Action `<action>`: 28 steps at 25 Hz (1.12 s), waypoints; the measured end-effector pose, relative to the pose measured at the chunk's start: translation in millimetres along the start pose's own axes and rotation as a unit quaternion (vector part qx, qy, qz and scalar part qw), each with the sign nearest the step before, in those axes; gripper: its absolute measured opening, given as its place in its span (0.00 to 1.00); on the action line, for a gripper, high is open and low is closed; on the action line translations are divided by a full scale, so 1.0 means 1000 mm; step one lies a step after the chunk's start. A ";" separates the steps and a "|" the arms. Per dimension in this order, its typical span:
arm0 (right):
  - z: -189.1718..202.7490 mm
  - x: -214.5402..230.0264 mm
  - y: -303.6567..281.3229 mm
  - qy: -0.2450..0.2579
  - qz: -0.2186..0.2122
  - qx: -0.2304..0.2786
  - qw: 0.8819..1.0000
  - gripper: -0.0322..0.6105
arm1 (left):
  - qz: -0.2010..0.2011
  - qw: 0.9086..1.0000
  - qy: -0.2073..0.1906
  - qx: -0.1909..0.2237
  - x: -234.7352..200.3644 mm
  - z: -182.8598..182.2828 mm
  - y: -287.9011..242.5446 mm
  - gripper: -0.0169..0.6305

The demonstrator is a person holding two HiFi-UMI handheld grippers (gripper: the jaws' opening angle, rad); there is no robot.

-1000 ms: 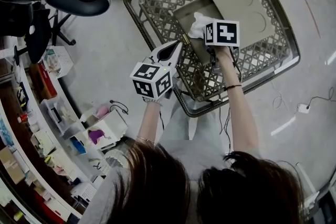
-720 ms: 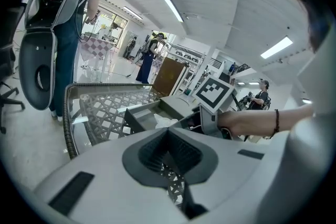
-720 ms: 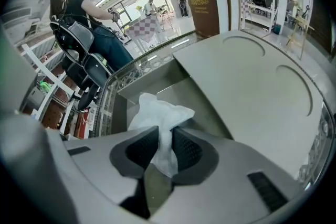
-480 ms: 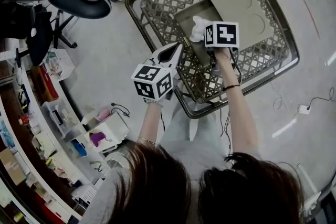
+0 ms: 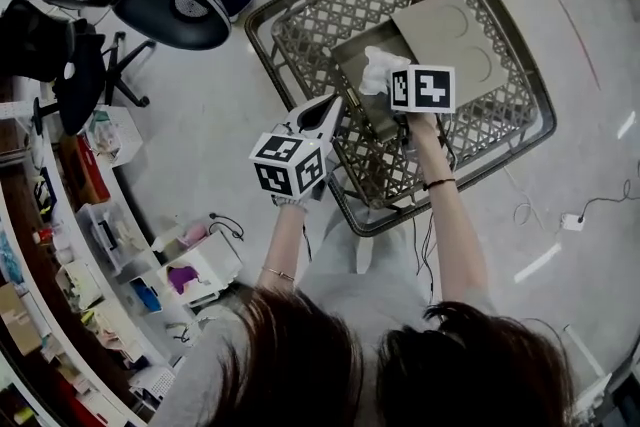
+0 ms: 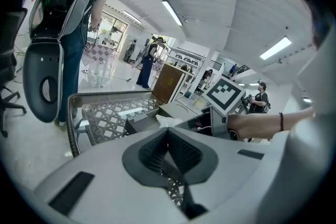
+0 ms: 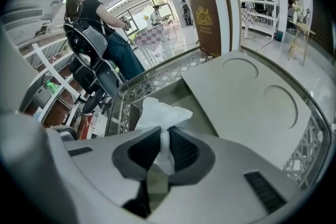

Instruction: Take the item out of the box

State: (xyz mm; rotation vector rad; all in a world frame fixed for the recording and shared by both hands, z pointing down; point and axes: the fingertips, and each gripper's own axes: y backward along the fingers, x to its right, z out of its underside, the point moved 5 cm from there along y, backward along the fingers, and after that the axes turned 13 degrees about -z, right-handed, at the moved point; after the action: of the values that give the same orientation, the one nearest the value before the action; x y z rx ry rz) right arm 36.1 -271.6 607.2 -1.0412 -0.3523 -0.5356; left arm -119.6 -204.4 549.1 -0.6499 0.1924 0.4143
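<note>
pale floor with a wire basket on it, grey box inside the basket, lid flipped open to the far right of the box. change: right tongs have just been closing, wide a second ago, now narrowed onto the white tissue. right gripper view shows the pads pinching a strip of it, with the bunched end sticking out past the tips over the box opening. so the grasp looks made. item is caught but not clear of the box yet, and the pull up and away is still to do. left tongs are closed with nothing between them, hanging near-left of the box by the basket rim, same spot as before, not helping.

edges: box walls sit close round the tissue, lid just right of it, basket rim further out on all sides. straight up from the box looks free. left tongs sit left of the box, so a sideways exit that way is tight. chair and shelves are well left of the box, out of the way. tissue is soft and the pinch is thin, so it could tear or slip if it snags on a box wall.
</note>
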 end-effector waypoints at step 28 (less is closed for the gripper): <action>-0.030 -0.078 0.134 0.117 -0.092 0.134 0.980 0.15 | 0.003 0.997 -0.024 0.077 0.039 -0.059 0.074 0.05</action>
State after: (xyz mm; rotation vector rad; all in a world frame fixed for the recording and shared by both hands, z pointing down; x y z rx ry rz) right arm 50.0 -225.4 456.7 -0.6806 -0.3034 -0.7470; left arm -119.6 -175.7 450.9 -0.4877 0.1795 0.4154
